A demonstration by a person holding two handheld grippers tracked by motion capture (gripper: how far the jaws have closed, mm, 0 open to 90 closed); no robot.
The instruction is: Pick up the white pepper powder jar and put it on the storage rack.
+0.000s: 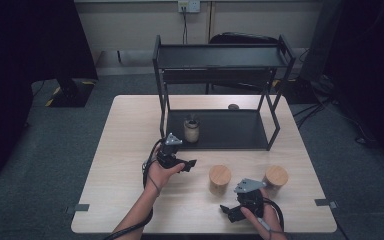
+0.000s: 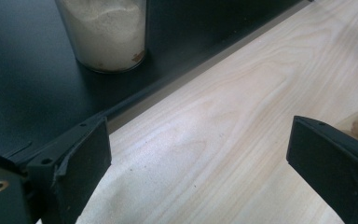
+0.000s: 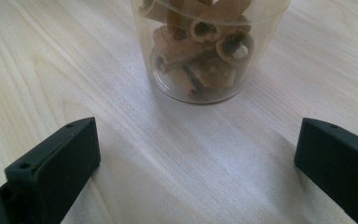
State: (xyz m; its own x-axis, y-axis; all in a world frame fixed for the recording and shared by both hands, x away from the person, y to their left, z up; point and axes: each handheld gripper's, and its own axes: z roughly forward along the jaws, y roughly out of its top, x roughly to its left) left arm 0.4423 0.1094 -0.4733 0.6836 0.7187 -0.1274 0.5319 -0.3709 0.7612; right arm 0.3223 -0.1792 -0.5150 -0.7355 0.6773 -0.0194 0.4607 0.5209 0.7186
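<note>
A clear jar of pale powder (image 1: 191, 130) stands on the lower shelf of a black rack (image 1: 220, 56). In the left gripper view the powder jar (image 2: 107, 32) is ahead on the dark shelf (image 2: 28, 79). My left gripper (image 1: 189, 165) hovers over the table in front of it, and its jaws (image 2: 200, 149) are open and empty. Two jars with wooden lids (image 1: 219, 179) (image 1: 276, 176) stand on the table. My right gripper (image 1: 227, 210) is near the front edge, also open (image 3: 196, 154). Just ahead of it, untouched, is a clear jar of brown curled pieces (image 3: 205, 51).
The light wooden table (image 1: 130, 150) bears the two-tier rack at its far middle. A small dark round thing (image 1: 233, 106) lies behind the lower shelf. Cables trail from both grippers. Dark furniture and a stand (image 1: 70, 90) ring the table on the grey floor.
</note>
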